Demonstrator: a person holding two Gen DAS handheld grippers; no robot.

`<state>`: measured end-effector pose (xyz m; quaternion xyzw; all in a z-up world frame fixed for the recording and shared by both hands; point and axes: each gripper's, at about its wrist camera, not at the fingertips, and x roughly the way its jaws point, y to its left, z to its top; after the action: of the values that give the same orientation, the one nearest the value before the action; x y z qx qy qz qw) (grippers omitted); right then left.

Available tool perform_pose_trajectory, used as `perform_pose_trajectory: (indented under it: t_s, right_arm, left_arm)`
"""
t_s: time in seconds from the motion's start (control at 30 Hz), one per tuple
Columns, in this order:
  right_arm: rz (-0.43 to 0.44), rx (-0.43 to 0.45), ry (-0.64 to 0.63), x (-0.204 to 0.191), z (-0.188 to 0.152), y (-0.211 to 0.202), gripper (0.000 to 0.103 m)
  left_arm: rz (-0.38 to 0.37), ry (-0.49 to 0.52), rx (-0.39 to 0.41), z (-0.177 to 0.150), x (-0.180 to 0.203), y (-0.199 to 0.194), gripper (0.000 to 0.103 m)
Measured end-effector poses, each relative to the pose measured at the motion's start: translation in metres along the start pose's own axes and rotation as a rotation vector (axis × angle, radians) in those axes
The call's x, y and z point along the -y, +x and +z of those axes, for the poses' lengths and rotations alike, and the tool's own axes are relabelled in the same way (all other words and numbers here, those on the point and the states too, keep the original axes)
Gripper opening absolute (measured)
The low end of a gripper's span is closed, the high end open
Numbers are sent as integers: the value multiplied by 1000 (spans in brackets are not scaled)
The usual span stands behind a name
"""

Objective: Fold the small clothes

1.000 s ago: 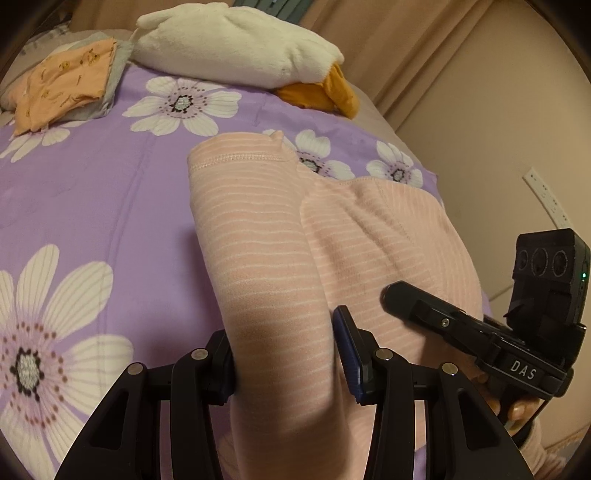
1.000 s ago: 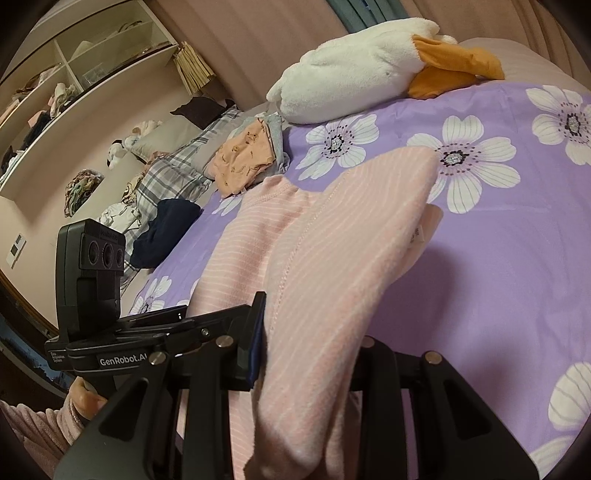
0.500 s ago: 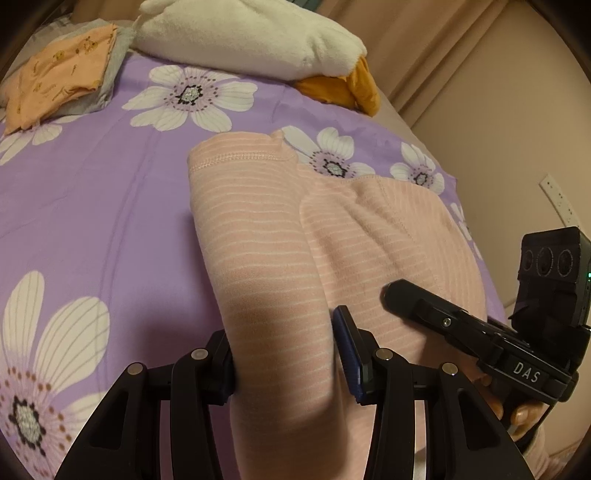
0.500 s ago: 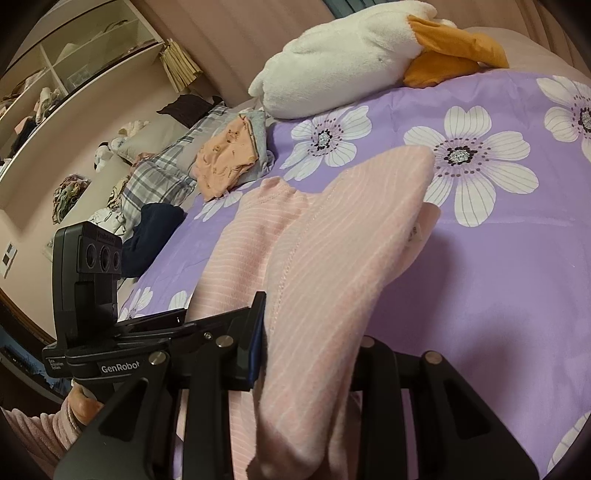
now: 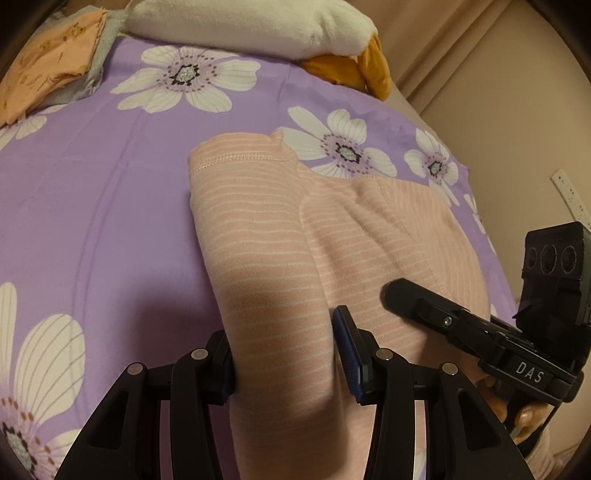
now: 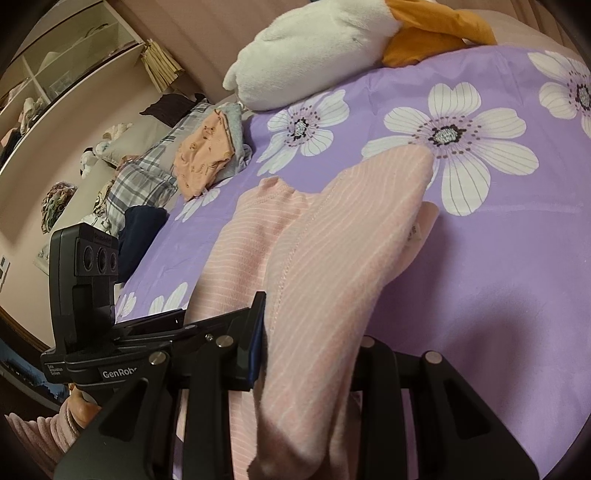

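Pink striped garment [image 5: 258, 236] lies on the purple floral bedspread [image 5: 92, 206], long axis running away from both tools toward the white plush toy [image 5: 240, 22]. Left gripper [image 5: 284, 354] clenched on the near end of one fold; right gripper [image 6: 310, 354] clenched on the other, alongside. Both equally near; fold goes plush-ward

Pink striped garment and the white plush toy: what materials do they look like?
Pink striped garment: soft matte knit, probably cotton jersey or fleece; fine white stripes, stitched hem, limp drape between the left gripper fingers. White plush toy: fuzzy pile, likely polyester plush; nap visible, no sheen.
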<state>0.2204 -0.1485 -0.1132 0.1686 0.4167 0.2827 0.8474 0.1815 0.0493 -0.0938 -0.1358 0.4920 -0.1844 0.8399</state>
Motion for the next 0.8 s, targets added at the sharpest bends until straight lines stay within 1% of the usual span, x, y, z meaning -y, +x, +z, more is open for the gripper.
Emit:
perform_pose_trajectory:
  t_s: [0.43, 0.8]
  right_arm:
    - [-2, -21, 40, 16, -1, 12, 31]
    - [12, -41, 130, 35, -6, 16, 37]
  left_arm:
    - [20, 4, -15, 0, -2, 11, 45]
    - [38, 15, -18, -3, -3, 13, 45]
